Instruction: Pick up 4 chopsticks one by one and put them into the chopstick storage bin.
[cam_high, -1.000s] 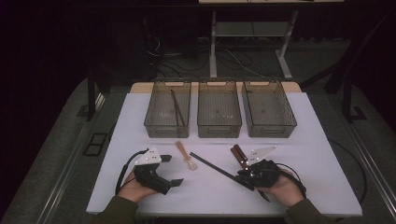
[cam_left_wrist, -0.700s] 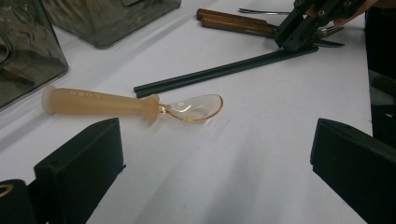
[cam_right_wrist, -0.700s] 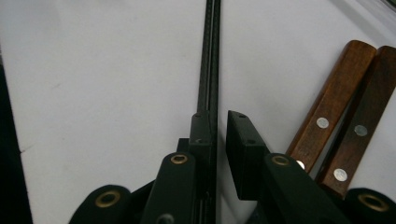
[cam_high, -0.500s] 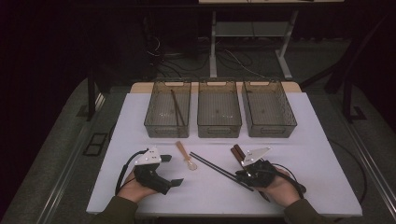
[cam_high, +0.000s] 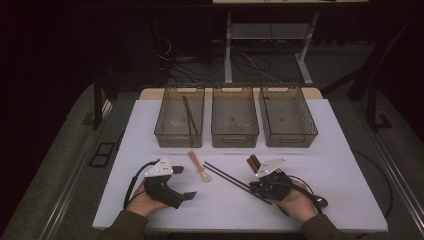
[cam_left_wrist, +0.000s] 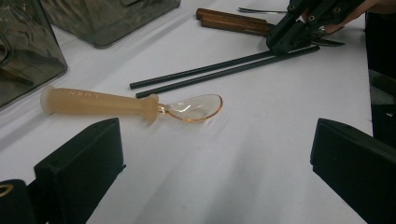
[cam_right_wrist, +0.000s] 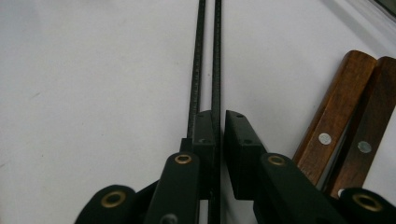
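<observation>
Counter (cam_high: 330, 150): white top, rectangular. Along its far side stand three clear bins in a row: left bin (cam_high: 179, 116), middle bin (cam_high: 234, 116), right bin (cam_high: 288, 116), just beside one another. Nearer, at centre, a translucent orange spoon (cam_high: 197, 165) lies flat, bowl toward the near edge. Just right of it two black chopsticks (cam_high: 231, 179) lie side by side, running diagonally toward the near right. Right of those, two brown wooden handles (cam_high: 253, 162) lie side by side and touching; their blades are hidden. Spoon and chopsticks sit near each other but apart.
</observation>
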